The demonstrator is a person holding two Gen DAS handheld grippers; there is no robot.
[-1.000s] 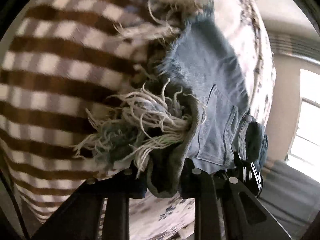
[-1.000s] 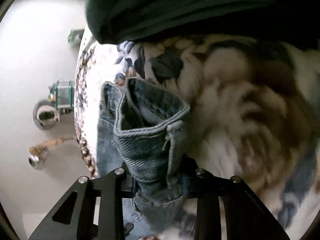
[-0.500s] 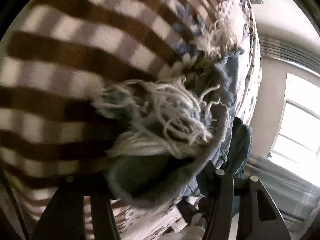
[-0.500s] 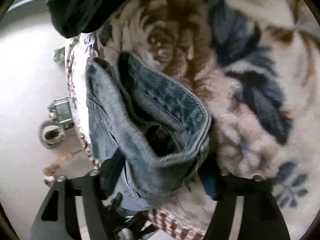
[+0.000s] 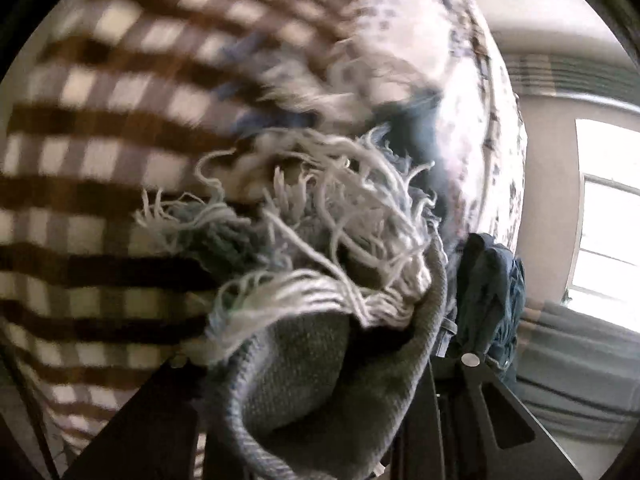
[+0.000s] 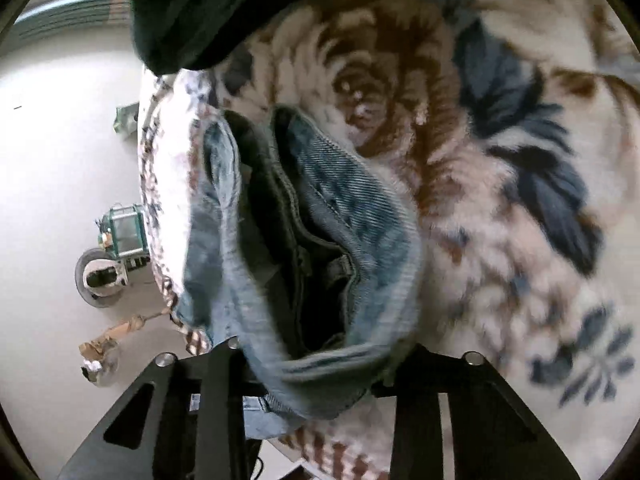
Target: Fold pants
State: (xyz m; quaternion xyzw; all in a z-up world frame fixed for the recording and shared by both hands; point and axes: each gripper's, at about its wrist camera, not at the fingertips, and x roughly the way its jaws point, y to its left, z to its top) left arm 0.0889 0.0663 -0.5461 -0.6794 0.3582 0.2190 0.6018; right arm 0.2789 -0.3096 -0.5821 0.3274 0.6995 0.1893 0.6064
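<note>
The pants are light blue denim with frayed white threads at the leg hem [image 5: 320, 216]. My left gripper [image 5: 312, 404] is shut on that frayed hem, whose grey inside bulges between the jaws. My right gripper [image 6: 316, 380] is shut on the denim waistband [image 6: 352, 248], which gapes open and shows its dark inside. Both ends are held above a bed. The middle of the pants is hidden.
A brown and white checked blanket [image 5: 100, 152] and a floral fleece blanket [image 6: 500, 184] cover the bed. A dark garment [image 6: 208, 12] lies at the bed's far part. The floor [image 6: 52, 160] holds small objects. A window [image 5: 608, 216] is at the right.
Both grippers have moved over the bed with the pants. The hem has bunched closer to the left camera. The waistband has opened wider in the right view.
</note>
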